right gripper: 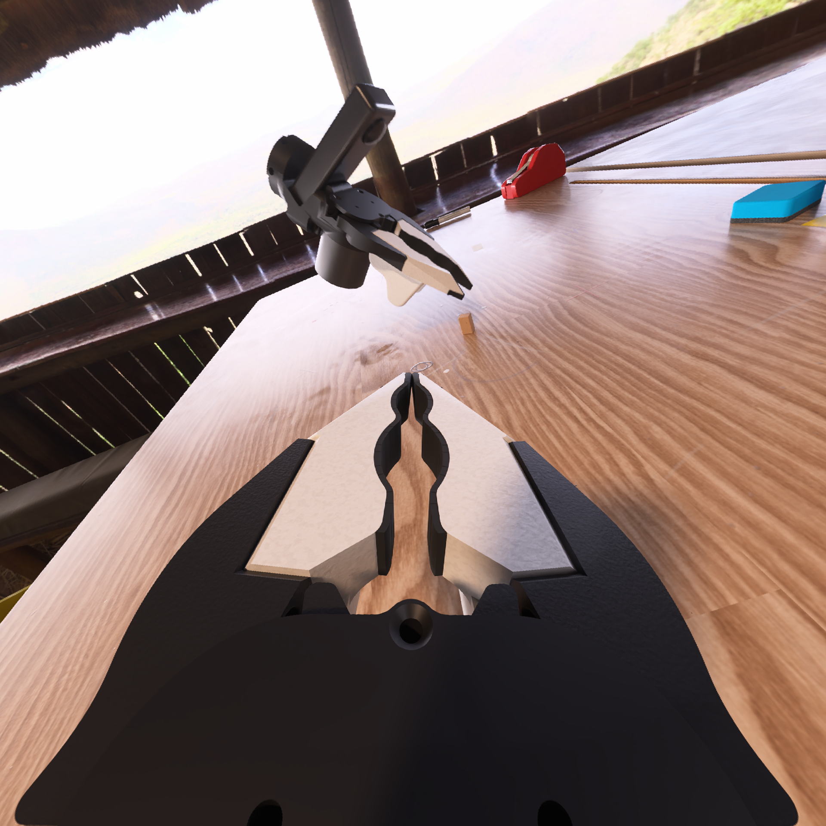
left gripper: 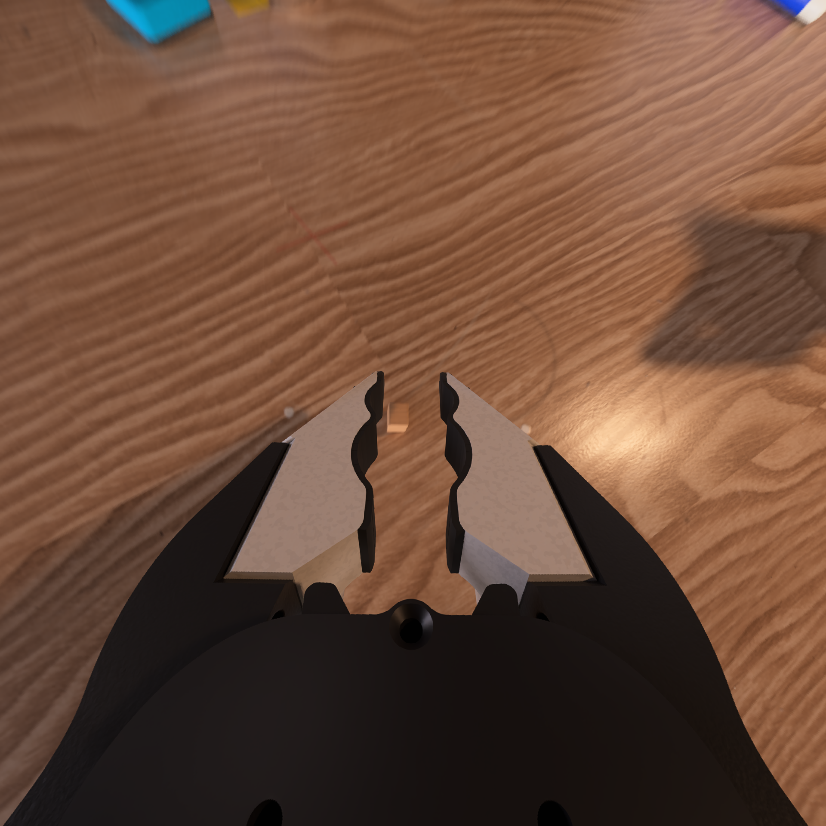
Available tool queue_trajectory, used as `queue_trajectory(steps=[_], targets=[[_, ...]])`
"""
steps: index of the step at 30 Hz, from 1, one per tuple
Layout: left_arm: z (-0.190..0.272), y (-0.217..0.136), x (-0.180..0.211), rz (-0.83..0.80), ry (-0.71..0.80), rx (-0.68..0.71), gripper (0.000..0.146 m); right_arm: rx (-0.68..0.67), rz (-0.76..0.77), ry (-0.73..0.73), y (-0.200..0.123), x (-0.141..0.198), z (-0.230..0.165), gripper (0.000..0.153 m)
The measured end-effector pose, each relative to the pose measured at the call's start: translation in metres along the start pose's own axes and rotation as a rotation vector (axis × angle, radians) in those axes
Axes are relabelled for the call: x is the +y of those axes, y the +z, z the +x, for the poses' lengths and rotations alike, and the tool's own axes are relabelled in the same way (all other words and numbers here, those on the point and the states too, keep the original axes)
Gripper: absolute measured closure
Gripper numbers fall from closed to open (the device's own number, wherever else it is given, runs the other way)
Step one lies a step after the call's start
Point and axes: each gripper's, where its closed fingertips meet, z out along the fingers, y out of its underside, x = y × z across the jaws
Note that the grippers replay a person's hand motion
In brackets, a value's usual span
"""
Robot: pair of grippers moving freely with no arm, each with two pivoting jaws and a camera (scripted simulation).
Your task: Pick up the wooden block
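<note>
A small light wooden block lies on the wooden table. In the left wrist view it shows below, between my two fingers, nearer the left one. My left gripper is open and empty, hovering above the block. In the right wrist view the same block lies on the table just beyond the left gripper's tips, which hang tilted above it. My right gripper is shut and empty, low over the table, short of the block.
A blue eraser lies at the far right of the table. A red tape dispenser, a black pen and two long wooden rods lie near the far edge. A blue-and-white marker shows at top right. The table's left edge drops off.
</note>
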Motion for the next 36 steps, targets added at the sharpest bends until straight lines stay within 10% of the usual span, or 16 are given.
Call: queue_trajectory(steps=[15,25,36], targets=[[0.003,0.018,0.024,-0.13,0.007,0.039,0.136,-0.001,0.002,-0.005,-0.001,-0.001,-0.001,0.153],[0.158,-0.047,-0.046,0.393,0.331,0.734,0.136,-0.007,-0.034,-0.031,0.002,0.004,-0.004,0.153],[0.205,-0.057,-0.038,0.428,0.434,0.912,0.136,-0.049,-0.132,-0.093,0.01,0.019,-0.015,0.153]])
